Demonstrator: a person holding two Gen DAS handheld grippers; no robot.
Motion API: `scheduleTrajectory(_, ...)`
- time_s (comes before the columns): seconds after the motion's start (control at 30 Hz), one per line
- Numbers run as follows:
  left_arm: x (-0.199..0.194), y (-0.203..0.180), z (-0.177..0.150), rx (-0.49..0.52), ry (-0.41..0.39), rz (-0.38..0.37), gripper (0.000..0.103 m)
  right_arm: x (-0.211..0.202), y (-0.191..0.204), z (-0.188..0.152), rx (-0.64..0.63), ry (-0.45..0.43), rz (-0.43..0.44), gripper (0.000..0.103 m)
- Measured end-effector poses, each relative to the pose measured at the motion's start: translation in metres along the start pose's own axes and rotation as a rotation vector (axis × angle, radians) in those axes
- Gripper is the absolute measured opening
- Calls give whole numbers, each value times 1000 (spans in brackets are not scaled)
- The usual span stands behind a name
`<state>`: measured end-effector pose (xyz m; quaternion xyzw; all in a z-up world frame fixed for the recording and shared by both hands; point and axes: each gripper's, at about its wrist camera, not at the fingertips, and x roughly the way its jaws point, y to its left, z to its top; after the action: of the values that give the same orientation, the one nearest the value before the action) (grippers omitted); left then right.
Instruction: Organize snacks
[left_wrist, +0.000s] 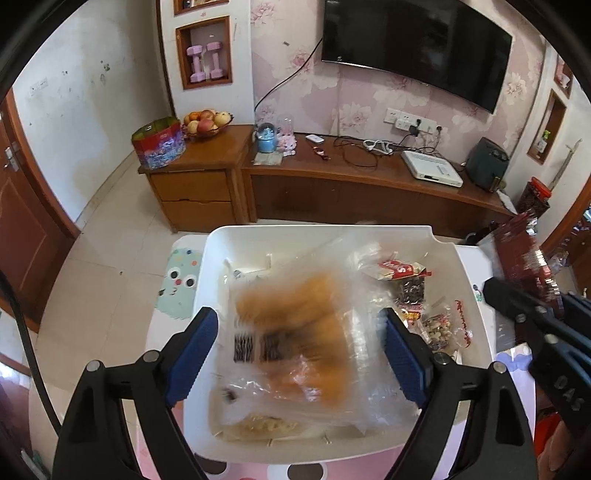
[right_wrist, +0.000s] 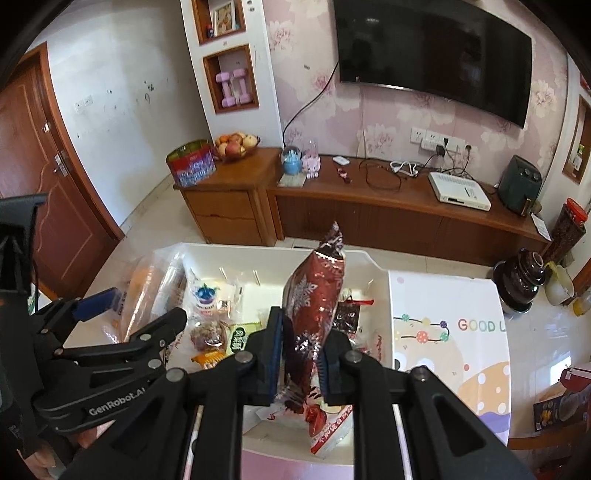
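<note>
The right gripper had its fingers clamped narrowly on a dark red foil snack bag, held upright over the near edge of the white bin. The bag's printed lower end hung below the grip, so a loose pinch on slick foil could have let it slide out and drop short of the bin. Beside it, the left gripper stood with fingers spread wide, empty, above a clear bag of golden pastries lying in the bin. Closing hard there risked crushing the pastries. Farther in, small packets crowded the bin's right side, where both grippers could have collided.
</note>
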<state>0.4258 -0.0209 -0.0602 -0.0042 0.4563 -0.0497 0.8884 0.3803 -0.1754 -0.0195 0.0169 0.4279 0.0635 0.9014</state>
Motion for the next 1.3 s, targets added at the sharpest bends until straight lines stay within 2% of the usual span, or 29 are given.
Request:
scheduleTrajectory(0.03, 2, -1, 0, 6, 3, -5, 92, 3, 1, 1, -2, 10, -1, 19)
scheduleTrajectory(0.07, 4, -2, 0, 13, 11, -8, 97, 7, 0, 1, -3, 21, 1, 26)
scheduleTrajectory(0.1, 6, -3, -1, 19, 14, -3, 98, 11, 0, 0, -3, 30, -1, 34)
scheduleTrajectory(0.2, 9, -5, -4, 38, 18, 20, 103, 15, -2, -3, 0, 30, -27, 42)
scheduleTrajectory(0.37, 10, -3, -11, 49, 25, 16, 103, 19, -12, -8, 25, 44, -17, 50)
scheduleTrajectory(0.73, -1, 3, -20, 20, 50, -6, 103, 14, -13, -14, 28, 45, -14, 50)
scheduleTrajectory(0.93, -21, 7, -30, -3, 43, -25, 103, -5, -10, -26, 33, 40, -3, 50)
scheduleTrajectory(1.07, -48, 2, -48, 8, 22, -42, 103, -23, -9, -41, 46, 42, 7, 50)
scheduleTrajectory(1.3, -102, -8, -92, 20, -11, -67, 103, -67, -8, -94, 73, 44, 27, 50)
